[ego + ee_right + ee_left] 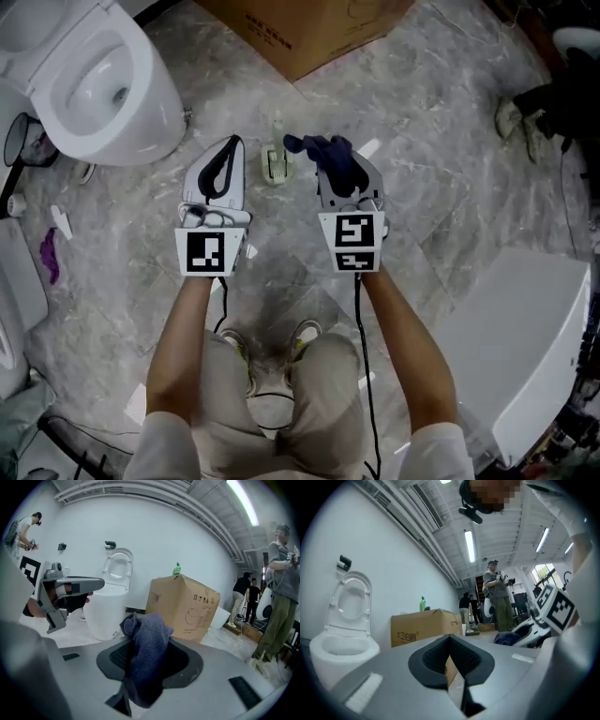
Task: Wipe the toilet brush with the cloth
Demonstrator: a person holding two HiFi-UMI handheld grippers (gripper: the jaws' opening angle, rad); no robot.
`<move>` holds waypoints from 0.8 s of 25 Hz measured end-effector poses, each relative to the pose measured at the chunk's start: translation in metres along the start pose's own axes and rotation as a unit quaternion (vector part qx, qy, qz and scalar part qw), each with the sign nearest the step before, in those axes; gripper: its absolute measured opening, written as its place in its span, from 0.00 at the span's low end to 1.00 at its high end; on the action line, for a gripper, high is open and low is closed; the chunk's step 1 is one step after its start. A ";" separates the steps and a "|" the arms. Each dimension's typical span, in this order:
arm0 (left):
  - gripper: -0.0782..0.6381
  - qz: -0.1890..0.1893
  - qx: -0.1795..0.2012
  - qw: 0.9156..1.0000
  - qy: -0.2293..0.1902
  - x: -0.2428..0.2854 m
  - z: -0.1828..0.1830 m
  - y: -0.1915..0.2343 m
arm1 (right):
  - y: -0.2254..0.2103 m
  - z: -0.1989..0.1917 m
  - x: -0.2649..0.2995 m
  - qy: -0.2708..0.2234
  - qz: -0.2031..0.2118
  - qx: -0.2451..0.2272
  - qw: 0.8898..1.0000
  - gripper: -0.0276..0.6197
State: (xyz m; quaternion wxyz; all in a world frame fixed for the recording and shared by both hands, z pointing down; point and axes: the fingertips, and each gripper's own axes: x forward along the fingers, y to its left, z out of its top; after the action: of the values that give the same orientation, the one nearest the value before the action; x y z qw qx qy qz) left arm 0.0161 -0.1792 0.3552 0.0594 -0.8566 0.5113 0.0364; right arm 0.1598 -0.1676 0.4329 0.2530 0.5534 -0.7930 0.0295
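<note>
Here, at frame centre, both forearms reach forward side by side: left gripper (231, 142) clenched and empty, right gripper (335, 164) clamping the cloth (317, 145).

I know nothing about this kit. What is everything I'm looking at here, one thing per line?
toilet: one, white, upper left, lid up
box: one, brown cardboard, top centre
bottle: one, green, on the box
pale item: one, greenish white, on the floor between the grippers; maybe the brush, too small to tell
purple item: one, on the floor at left
panel: one, white, lower right
bystanders: several, far back
cloth: one, dark blue, in the right gripper
left hand-held gripper: white, jaws together, empty
right hand-held gripper: white, shut on the cloth
shoes: two, pale, below the grippers
</note>
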 end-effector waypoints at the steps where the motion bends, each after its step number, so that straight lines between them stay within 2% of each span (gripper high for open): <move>1: 0.11 0.000 -0.006 1.000 0.018 -0.007 0.003 -0.007 | 0.004 0.001 -0.015 0.014 0.014 -0.002 1.000 0.28; 3: 0.11 -0.024 0.000 0.998 0.063 -0.023 0.013 -0.021 | 0.010 0.013 -0.045 0.031 0.039 -0.005 0.999 0.28; 4: 0.11 -0.040 0.014 0.996 0.082 -0.030 0.022 -0.028 | 0.008 0.022 -0.059 0.035 0.044 -0.006 0.998 0.28; 6: 0.11 -0.066 0.050 0.990 0.116 -0.045 0.048 -0.038 | 0.002 0.044 -0.087 0.044 0.045 -0.004 0.998 0.28; 8: 0.11 -0.078 0.059 0.985 0.144 -0.064 0.083 -0.047 | 0.003 0.070 -0.120 0.053 0.051 0.002 0.997 0.28; 11: 0.11 -0.072 0.031 0.982 0.172 -0.086 0.149 -0.054 | 0.004 0.119 -0.169 0.060 0.074 0.010 0.995 0.28; 15: 0.11 -0.040 -0.035 0.984 0.172 -0.096 0.255 -0.054 | 0.005 0.190 -0.227 0.058 0.101 0.023 0.993 0.28; 20: 0.11 -0.032 -0.041 0.985 0.166 -0.104 0.352 -0.047 | 0.014 0.263 -0.282 0.046 0.117 0.022 0.992 0.28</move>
State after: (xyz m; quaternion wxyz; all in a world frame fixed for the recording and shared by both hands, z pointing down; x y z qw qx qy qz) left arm 0.0079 -0.0175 0.0229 -0.0606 -0.8683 0.4844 -0.0875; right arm 0.1230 -0.0050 0.0851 0.2716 0.4600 -0.8393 0.1012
